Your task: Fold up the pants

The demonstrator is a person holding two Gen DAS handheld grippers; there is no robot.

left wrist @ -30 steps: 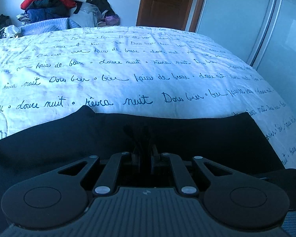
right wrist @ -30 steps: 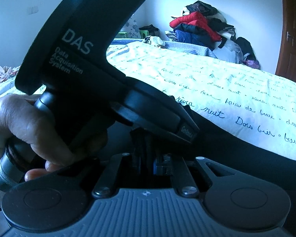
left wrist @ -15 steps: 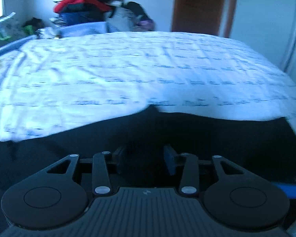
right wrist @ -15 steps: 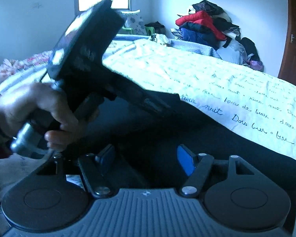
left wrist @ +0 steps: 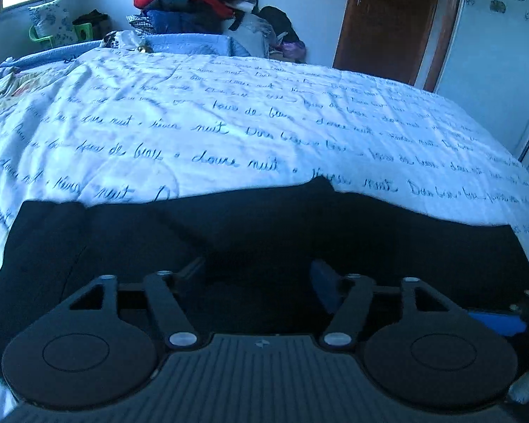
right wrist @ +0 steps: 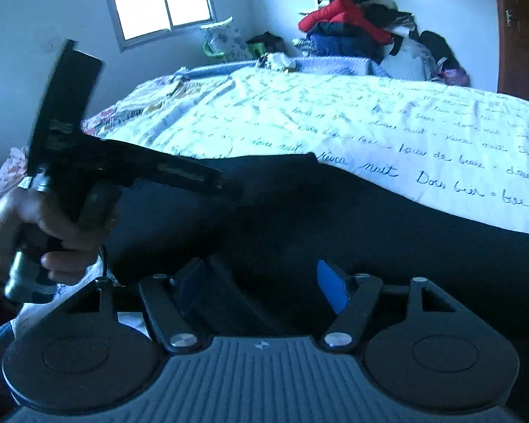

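Observation:
The black pants (left wrist: 264,232) lie flat along the near edge of the bed, and show in the right wrist view (right wrist: 352,225) too. My left gripper (left wrist: 259,278) is open and empty just above the cloth, with the jaws wide apart. My right gripper (right wrist: 261,282) is open and empty over the pants as well. The left gripper (right wrist: 194,179), held by a hand, shows at the left in the right wrist view, above the pants. A blue pad of the right gripper (left wrist: 493,320) shows at the right edge of the left wrist view.
The bed carries a white sheet with blue handwriting (left wrist: 247,130). A pile of clothes (left wrist: 194,10) sits at the far end. A brown door (left wrist: 395,17) and white wardrobe (left wrist: 497,53) stand at the right. A window (right wrist: 158,0) is at the far left.
Both grippers were shut a second ago and have opened wide, letting go of the pants. The left gripper has swung left and away from the right one.

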